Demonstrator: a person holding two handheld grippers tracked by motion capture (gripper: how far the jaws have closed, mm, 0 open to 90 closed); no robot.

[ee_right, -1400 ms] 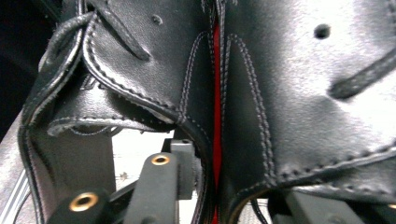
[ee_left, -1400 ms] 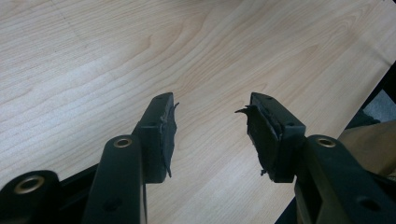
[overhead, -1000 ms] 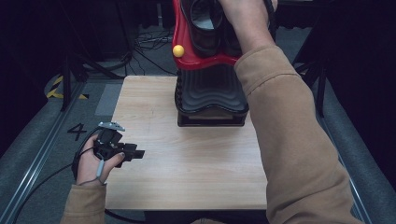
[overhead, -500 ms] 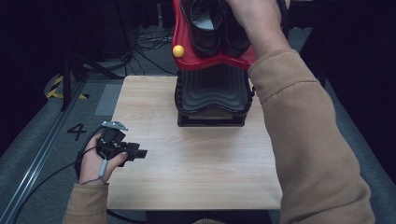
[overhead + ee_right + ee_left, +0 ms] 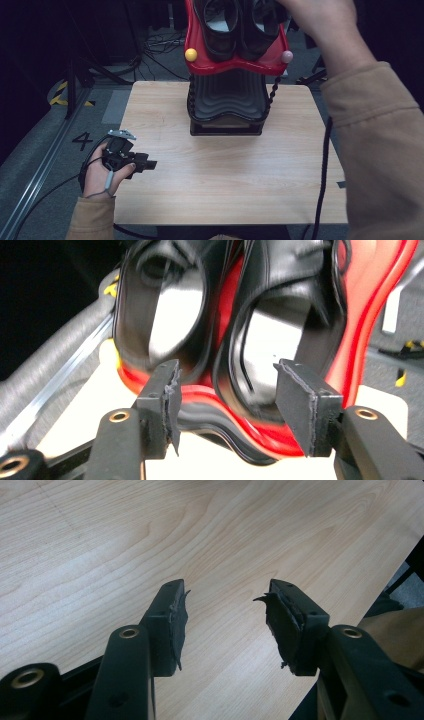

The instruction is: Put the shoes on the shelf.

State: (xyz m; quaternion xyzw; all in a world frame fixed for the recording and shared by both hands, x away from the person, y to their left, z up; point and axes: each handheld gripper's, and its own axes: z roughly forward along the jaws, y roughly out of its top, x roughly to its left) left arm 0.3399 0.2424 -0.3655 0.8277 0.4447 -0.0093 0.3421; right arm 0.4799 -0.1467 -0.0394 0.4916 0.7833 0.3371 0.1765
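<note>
Two black shoes (image 5: 240, 25) sit on the red rack (image 5: 235, 65), apparently just released, since my right fingers (image 5: 305, 405) have been spreading, empty.

A pair of black shoes (image 5: 239, 22) sits side by side on the red tray (image 5: 235, 64) — openings up, pale insoles showing. The tray, glossy with a wavy front lip, tops a black ribbed stand (image 5: 226, 102) at the counter's (image 5: 225, 175) far edge — yellow knob (image 5: 190, 54) left, pink knob (image 5: 286, 56) right.
</note>
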